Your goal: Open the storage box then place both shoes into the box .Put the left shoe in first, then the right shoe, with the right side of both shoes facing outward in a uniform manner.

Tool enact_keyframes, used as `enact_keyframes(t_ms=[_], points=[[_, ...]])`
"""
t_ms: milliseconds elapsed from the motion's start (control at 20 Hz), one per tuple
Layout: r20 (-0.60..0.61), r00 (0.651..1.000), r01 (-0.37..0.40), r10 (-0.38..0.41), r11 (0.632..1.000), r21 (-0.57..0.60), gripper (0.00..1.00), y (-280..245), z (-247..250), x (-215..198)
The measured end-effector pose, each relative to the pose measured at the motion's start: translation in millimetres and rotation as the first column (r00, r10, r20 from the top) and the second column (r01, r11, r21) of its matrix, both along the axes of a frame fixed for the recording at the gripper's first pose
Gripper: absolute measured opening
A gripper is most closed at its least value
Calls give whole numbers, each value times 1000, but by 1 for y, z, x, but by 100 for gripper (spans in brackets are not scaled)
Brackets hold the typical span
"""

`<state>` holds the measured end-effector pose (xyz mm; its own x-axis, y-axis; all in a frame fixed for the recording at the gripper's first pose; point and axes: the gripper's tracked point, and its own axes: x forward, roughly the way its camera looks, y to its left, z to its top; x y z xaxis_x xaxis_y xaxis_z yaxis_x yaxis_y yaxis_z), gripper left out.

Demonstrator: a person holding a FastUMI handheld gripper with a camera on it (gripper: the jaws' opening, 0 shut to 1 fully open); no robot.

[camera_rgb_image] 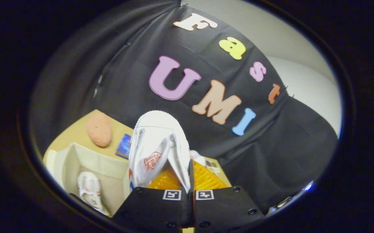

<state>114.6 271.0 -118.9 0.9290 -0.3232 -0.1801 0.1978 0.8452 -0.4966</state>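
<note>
- The gripper (188, 181) is seen at the bottom centre of the frame, with its two fingers brought almost together.
- A white shoe (156, 149) is held between the fingers; a thin part of its upper, near the opening, is pinched there, so the jaws are narrow and closed on the shoe.
- The shoe is lifted in the air and stands upward from the fingers, with its rubber toe at the centre of the frame, in front of the black cloth wall (180, 58).
- A red printed mark is seen on the tongue of this shoe; it is too small to be read.
- The storage box (99, 163) is placed in the lower left of the frame, on a light wooden table (75, 132). The box is open and its pale inner walls are visible.
- A second white shoe (90, 191) is lying inside the box, on its floor, near the lower left edge of the picture.
- A pink oval object (99, 128) is resting on the table just beyond the box, in the left part of the frame.
- A small blue flat item (124, 146) is seen on the table between the pink object and the held shoe.
- Another small card-like item (212, 165) is partly visible on the table to the right of the fingers; its kind cannot be told.
</note>
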Motion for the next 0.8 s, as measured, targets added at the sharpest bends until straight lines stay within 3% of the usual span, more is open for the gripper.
enact_keyframes(t_ms=[150,550,700,750,800], points=[[-105,992,-55,70,989,136,3,35,-43,-7],[-372,923,-27,96,982,187,6,34,-168,-6],[-409,907,-2,96,974,225,10,25,-181,-6],[-412,905,-1,104,970,242,17,27,-181,-5],[-434,889,-13,146,955,296,17,37,-188,-6]])
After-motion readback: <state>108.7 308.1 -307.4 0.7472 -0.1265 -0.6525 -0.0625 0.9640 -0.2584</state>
